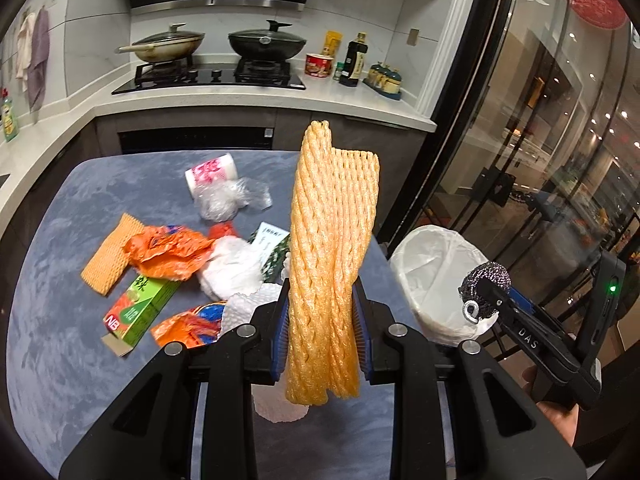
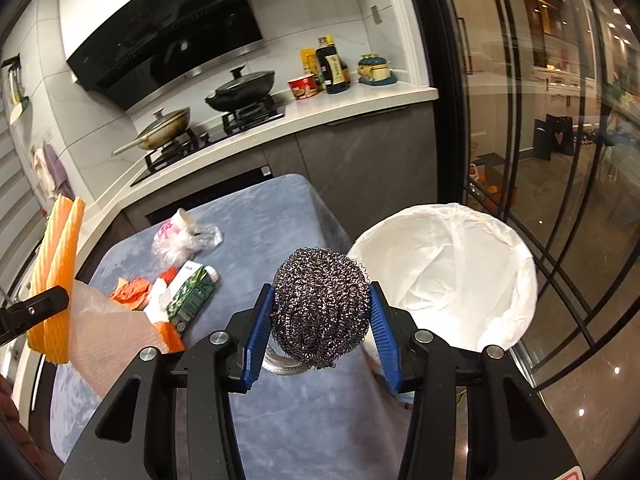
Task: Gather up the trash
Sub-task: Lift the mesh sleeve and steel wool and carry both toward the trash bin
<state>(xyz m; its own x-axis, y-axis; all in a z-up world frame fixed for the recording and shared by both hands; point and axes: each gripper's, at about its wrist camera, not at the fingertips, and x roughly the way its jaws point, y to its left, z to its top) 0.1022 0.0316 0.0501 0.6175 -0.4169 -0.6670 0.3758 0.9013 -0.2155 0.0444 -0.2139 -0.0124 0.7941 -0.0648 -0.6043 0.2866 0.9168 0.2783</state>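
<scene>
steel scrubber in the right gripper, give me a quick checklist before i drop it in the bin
1. Right gripper clamped on the steel scrubber: ok.
2. Trash bin open, white liner in place: ok.
3. Scrubber directly over the bin mouth: not ok in the right wrist view, it sits beside the rim, over the table edge.
4. Left gripper out of the drop path, shut on the orange foam net above the table: ok.
5. Room left inside the bin: cannot tell, the bottom is hidden.
</scene>
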